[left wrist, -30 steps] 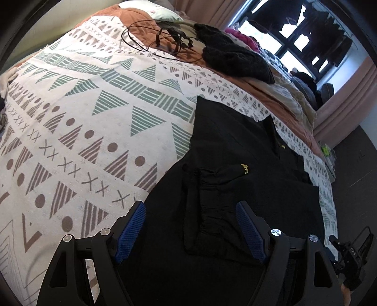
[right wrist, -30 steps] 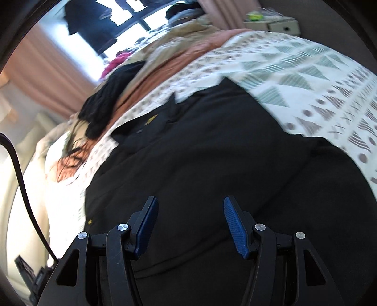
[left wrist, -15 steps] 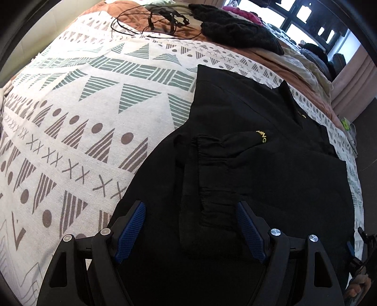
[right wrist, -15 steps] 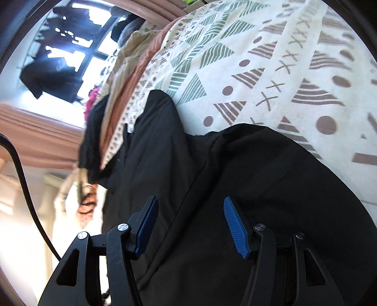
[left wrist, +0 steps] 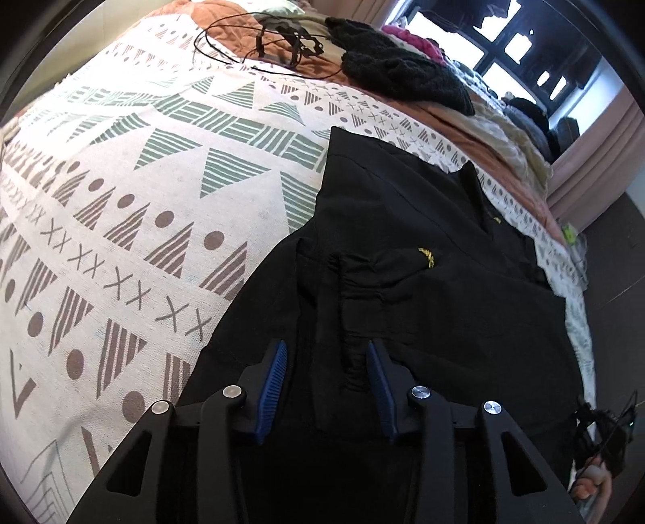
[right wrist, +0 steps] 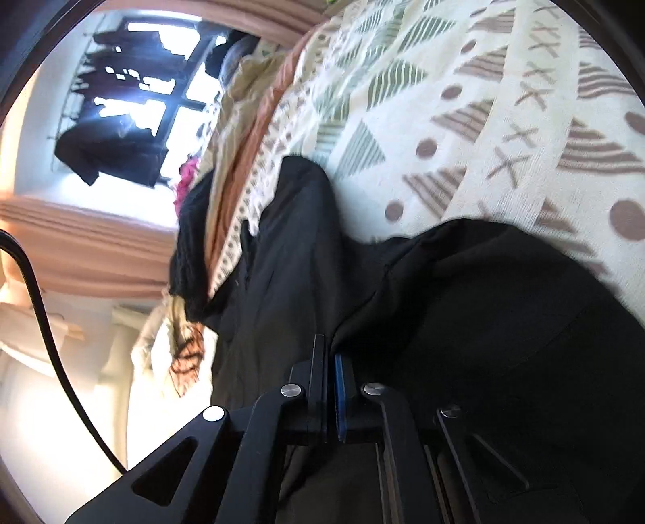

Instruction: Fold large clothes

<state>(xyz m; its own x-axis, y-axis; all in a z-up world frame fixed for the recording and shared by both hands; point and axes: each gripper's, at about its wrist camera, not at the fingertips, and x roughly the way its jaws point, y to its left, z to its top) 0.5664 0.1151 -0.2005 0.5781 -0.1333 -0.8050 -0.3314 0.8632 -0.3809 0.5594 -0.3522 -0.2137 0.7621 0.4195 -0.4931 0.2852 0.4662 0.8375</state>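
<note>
Spread across the patterned bedspread (left wrist: 121,193) lies the black jacket (left wrist: 423,282), partly folded. Your right gripper (right wrist: 329,362), half open a second ago, has now clamped flat on the jacket's near edge. Your left gripper (left wrist: 326,375) is closing from wide around a rumpled ridge of the same cloth, not yet pinching it. With both ends held you could lift a fold. Cables (left wrist: 258,36) and a dark knit (left wrist: 403,76) sit far off, out of your way.

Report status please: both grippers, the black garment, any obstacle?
Left gripper jaws closing around a fold of black garment. Right gripper shut on garment edge. Nothing in the way.
</note>
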